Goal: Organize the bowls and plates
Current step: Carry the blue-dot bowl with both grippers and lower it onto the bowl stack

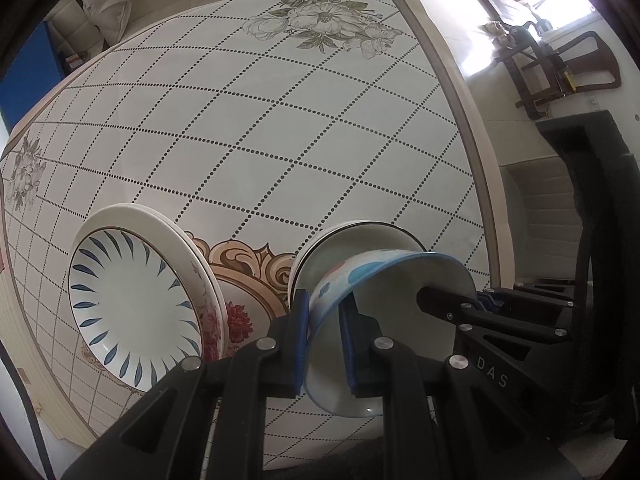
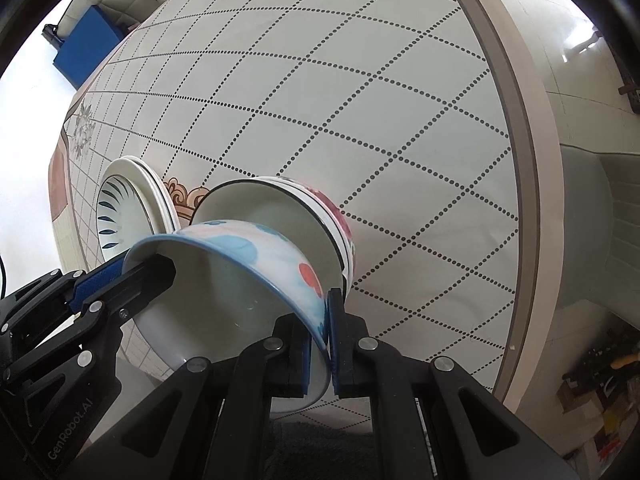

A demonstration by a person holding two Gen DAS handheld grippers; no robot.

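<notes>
A bowl (image 1: 384, 276) (image 2: 248, 248) with a blue rim and red and blue spots is held by both grippers at opposite sides of its rim. My left gripper (image 1: 324, 320) (image 2: 140, 270) is shut on the bowl's rim. My right gripper (image 2: 324, 332) (image 1: 460, 298) is shut on the far side of the same rim. Right under the bowl stands a stack of dark-rimmed bowls (image 1: 360, 236) (image 2: 280, 200); whether they touch is hidden. To the left of it lies a stack of plates (image 1: 132, 304) (image 2: 120, 216), the top one with blue leaf marks.
The round table (image 1: 280, 140) (image 2: 360, 100) has a checked cloth with flower prints; its brown edge (image 1: 452, 92) curves along the right. Beyond it stand a wooden chair (image 1: 572, 64), white cushions (image 1: 100, 12) and a blue box (image 2: 88, 44).
</notes>
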